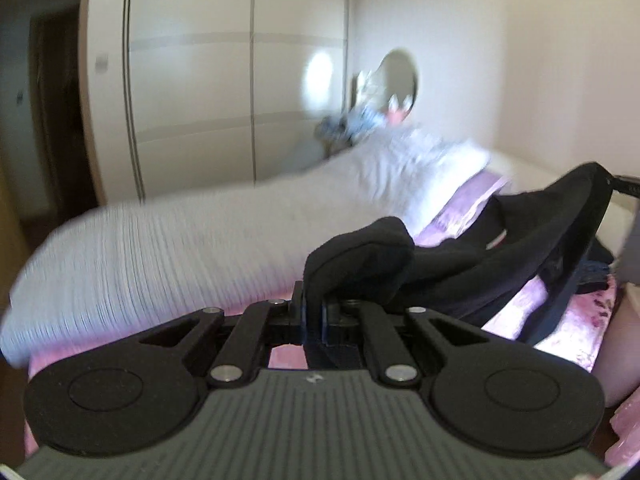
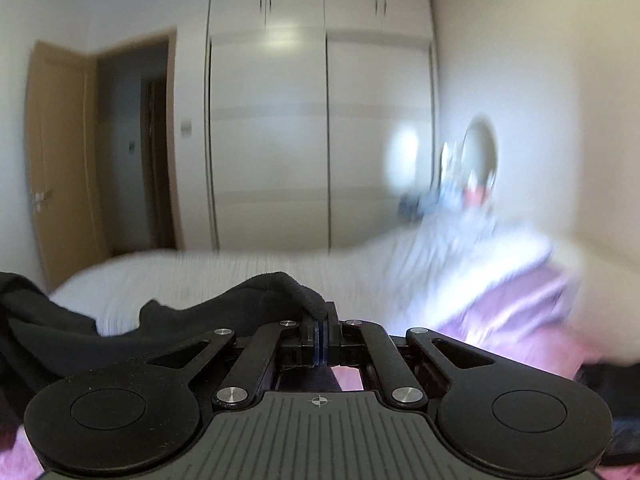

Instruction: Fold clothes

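Fold not started: black garment (image 1: pixel 460 264) hangs raised over bed (image 1: pixel 180 248), between both tools. Left gripper (image 1: pixel 314 312) clamped on one soft, bunched edge; right gripper (image 2: pixel 320 332) clamped on thick rolled hem. Cloth dark, matte, limp; probably knit, view blurred. White ribbed cover, pink sheet (image 1: pixel 560 336) below.

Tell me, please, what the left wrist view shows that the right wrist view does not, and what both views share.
Only the left wrist view shows the left gripper, shut on a fold of the black garment, and the garment's long stretch toward the right edge above the pink sheet.

Only the right wrist view shows the right gripper, shut on another edge of that garment, and the open brown door.

Both show the white wardrobe, the white blanket on the bed, and the round mirror, all blurred.
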Demonstrator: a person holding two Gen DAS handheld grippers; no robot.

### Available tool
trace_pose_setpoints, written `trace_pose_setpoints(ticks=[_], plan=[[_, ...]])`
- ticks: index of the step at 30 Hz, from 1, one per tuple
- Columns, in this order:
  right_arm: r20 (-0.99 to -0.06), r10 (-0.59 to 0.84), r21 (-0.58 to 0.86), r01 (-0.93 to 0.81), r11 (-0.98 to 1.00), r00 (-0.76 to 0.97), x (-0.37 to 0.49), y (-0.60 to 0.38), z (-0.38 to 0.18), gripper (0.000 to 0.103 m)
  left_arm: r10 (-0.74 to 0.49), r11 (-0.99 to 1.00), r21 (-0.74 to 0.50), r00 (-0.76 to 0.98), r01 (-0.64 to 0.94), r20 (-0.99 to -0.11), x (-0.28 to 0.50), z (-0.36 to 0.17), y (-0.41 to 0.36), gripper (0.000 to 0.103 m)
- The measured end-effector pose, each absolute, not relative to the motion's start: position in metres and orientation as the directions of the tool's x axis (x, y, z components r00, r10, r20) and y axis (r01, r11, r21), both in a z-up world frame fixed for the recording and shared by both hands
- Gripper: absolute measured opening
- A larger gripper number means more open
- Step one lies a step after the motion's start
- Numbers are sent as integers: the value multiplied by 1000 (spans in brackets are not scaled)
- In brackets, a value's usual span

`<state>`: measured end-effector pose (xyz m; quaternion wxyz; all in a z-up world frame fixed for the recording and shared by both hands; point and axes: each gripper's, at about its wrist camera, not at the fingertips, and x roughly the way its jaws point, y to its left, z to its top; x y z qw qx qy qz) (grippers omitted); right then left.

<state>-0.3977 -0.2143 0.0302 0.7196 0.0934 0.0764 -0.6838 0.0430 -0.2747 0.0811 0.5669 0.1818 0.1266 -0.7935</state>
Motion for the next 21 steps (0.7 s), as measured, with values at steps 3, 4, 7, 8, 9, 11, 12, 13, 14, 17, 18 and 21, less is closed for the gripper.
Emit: trace_pose_setpoints(ticks=[3, 4, 7, 8, 9, 11, 12, 13, 14, 17, 18, 21], plan=[[-140, -990, 32, 999, 16, 21, -388, -176, 74, 0, -873, -355, 35, -318, 934, -370, 46, 128, -240, 5], [-109, -994, 33, 999, 6, 10, -385, -164, 87, 0, -877, -362, 41, -326, 931, -353, 47, 141, -231, 5], [-42, -999, 24, 1000, -18, -17, -379, -144, 115, 0, -882, -379, 48, -345, 924, -320, 50, 171, -212, 5], [-28, -999, 30, 999, -19, -18, -380, -141, 123, 0, -882, -382, 48, -349, 923, -316, 50, 177, -211, 5], [-16, -1000, 29, 999, -20, -20, -380, -138, 131, 0, -881, -384, 45, -351, 922, -316, 50, 182, -211, 5], [0, -1000, 15, 1000, -27, -27, -382, -141, 144, 0, -879, -386, 36, -355, 922, -318, 49, 190, -216, 5], [4, -1000, 7, 1000, -28, -28, -384, -146, 149, 0, -877, -384, 26, -355, 923, -324, 48, 190, -225, 5], [0, -1000, -3, 1000, -26, -26, -388, -158, 149, 0, -874, -383, 20, -355, 924, -331, 47, 188, -236, 5], [-9, -1000, -13, 1000, -21, -21, -391, -175, 146, 0, -871, -379, 16, -351, 925, -342, 45, 183, -250, 5], [-60, -998, -36, 999, 5, 3, -404, -238, 129, 0, -852, -353, -13, -327, 936, -409, 40, 151, -312, 6], [-91, -996, -38, 999, 24, 20, -409, -267, 116, 0, -841, -335, -28, -312, 942, -442, 37, 131, -340, 6], [-213, -975, -51, 996, 76, 64, -424, -372, 52, 0, -789, -279, -62, -265, 958, -555, 20, 55, -425, 7]])
